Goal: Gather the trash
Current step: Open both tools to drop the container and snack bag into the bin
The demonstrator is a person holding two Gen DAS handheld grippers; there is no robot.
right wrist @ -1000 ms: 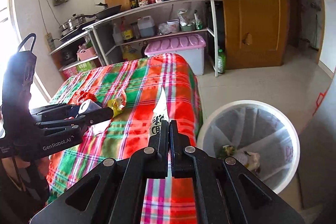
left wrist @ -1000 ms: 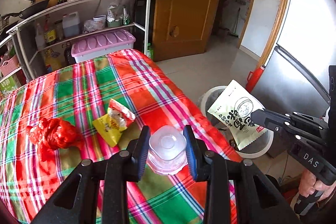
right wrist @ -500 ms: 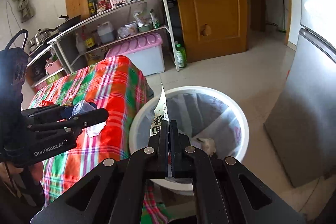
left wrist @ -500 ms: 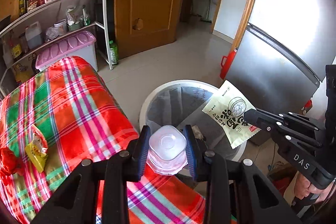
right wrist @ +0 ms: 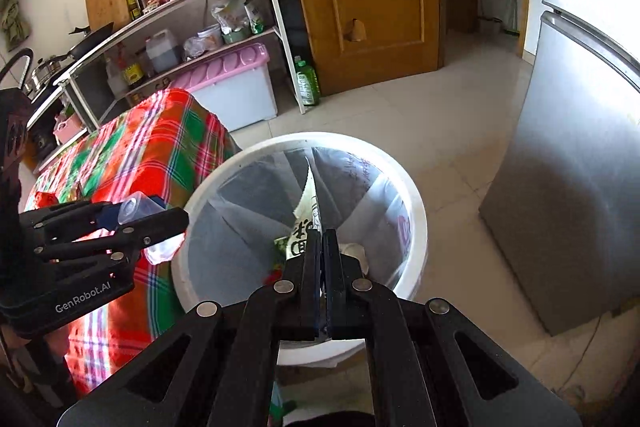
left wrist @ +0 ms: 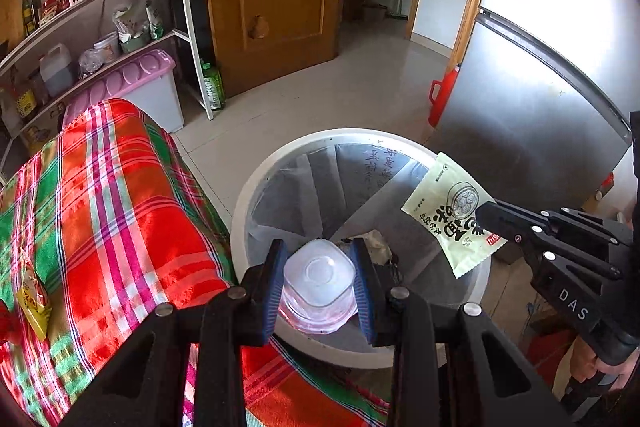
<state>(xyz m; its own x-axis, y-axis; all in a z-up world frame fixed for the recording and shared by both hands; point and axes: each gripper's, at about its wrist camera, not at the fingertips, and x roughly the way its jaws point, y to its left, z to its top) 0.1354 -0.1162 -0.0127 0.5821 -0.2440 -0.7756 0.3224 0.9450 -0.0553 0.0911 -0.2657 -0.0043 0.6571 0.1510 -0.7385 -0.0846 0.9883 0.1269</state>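
Left claw (left wrist: pixel 319 283) clamps a clear plastic cup (left wrist: pixel 319 277) over the bin's (left wrist: pixel 256 187) 7 o'clock rim; right claw (right wrist: pixel 322 239) pinches a pale snack packet (left wrist: pixel 454 213) above its 3 o'clock side, seemingly edge-on. Plaid bench (left wrist: pixel 120 195) lies at 9 o'clock

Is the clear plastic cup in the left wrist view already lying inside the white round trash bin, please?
No, the clear plastic cup is clamped in the left gripper, above the near rim of the white round trash bin.
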